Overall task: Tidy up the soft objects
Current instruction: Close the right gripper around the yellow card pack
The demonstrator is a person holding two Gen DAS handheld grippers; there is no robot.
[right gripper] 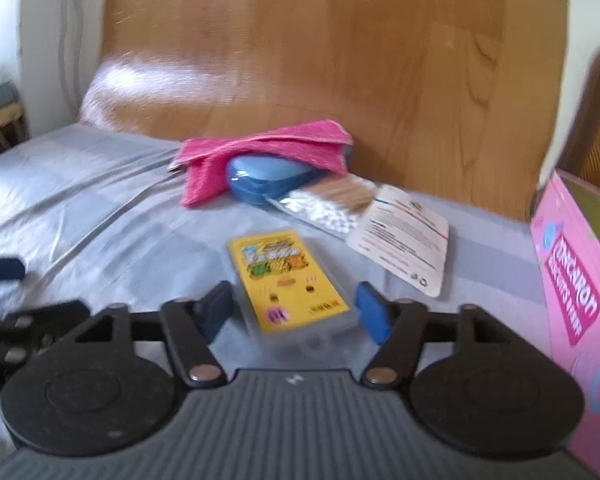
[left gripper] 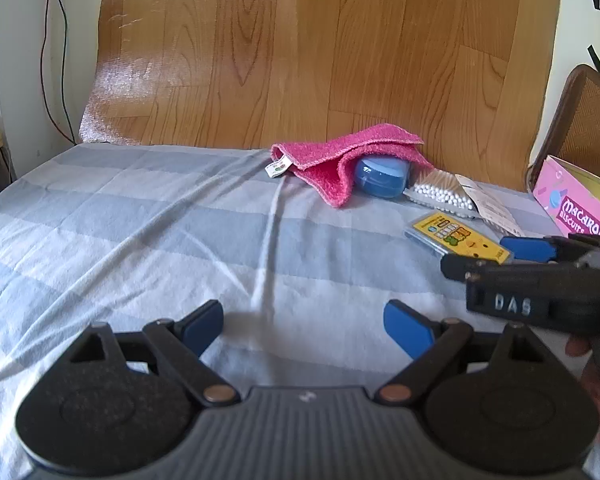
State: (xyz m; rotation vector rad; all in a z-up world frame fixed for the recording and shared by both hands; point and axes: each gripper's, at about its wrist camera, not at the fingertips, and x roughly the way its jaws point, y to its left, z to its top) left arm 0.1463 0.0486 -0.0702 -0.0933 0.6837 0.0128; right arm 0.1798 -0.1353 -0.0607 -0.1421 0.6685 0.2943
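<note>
A pink towel [left gripper: 339, 156] [right gripper: 260, 148] lies crumpled at the far side of the bed, draped over a blue oval case [left gripper: 379, 178] [right gripper: 268, 180]. My left gripper [left gripper: 303, 324] hovers open over the bare striped sheet [left gripper: 120, 240], well short of the towel, with nothing between its fingers. My right gripper [right gripper: 294, 312] [left gripper: 483, 258] is at the right, open, and straddles a yellow card case [right gripper: 288, 280] [left gripper: 455, 236]. Its blue pads sit close beside the case's long edges. The right wrist view is blurred, so contact is unclear.
A bag of cotton swabs [left gripper: 439, 192] [right gripper: 331, 204] leans on the blue case. An open pink biscuit box [left gripper: 575, 204] [right gripper: 571, 280] stands at the right edge, before a wicker chair [left gripper: 579, 120]. A wooden headboard [left gripper: 300, 60] rises behind the bed. Cables [left gripper: 56, 60] hang at the left wall.
</note>
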